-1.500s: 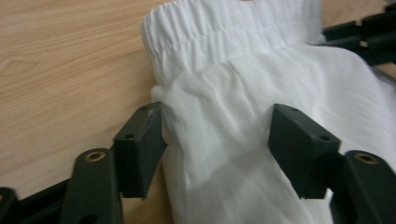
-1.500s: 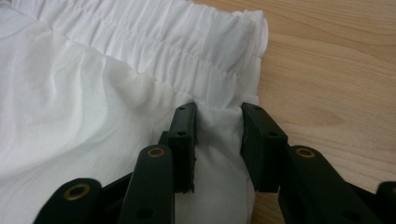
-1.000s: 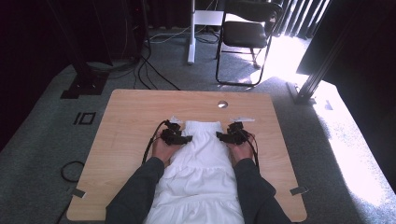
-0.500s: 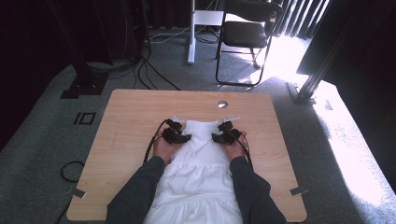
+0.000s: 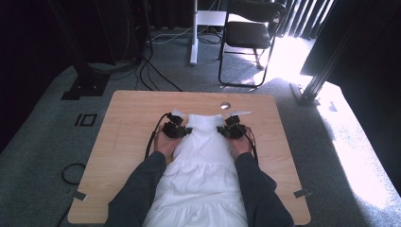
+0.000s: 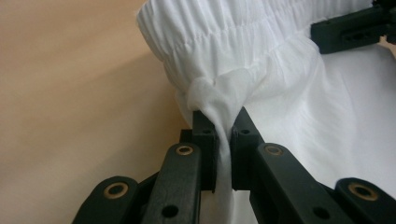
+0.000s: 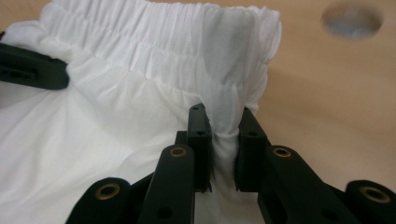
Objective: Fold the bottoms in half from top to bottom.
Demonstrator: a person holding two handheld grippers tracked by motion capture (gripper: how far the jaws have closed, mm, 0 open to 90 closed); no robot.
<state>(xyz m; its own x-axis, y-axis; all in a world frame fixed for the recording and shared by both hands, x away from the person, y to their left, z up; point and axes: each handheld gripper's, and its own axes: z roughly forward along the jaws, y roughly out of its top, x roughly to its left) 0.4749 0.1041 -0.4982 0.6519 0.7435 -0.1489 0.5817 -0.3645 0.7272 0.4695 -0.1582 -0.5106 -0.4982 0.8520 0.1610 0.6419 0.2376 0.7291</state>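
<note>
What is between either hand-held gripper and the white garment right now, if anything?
Nothing visible. The left hand-held gripper has just been closing and pinches a bunched fold of the white garment just below its elastic band; the right hand-held gripper does the same at the other side.

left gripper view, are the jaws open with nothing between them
No, the left gripper has its jaws pinched on a bunched fold of the white garment just below its gathered band.

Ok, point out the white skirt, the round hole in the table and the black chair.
white skirt point(image 5: 203, 161), high view, middle of the fabric.
round hole point(image 5: 225, 105), high view, its centre in the tabletop.
black chair point(image 5: 248, 34), high view, on the seat.
</note>
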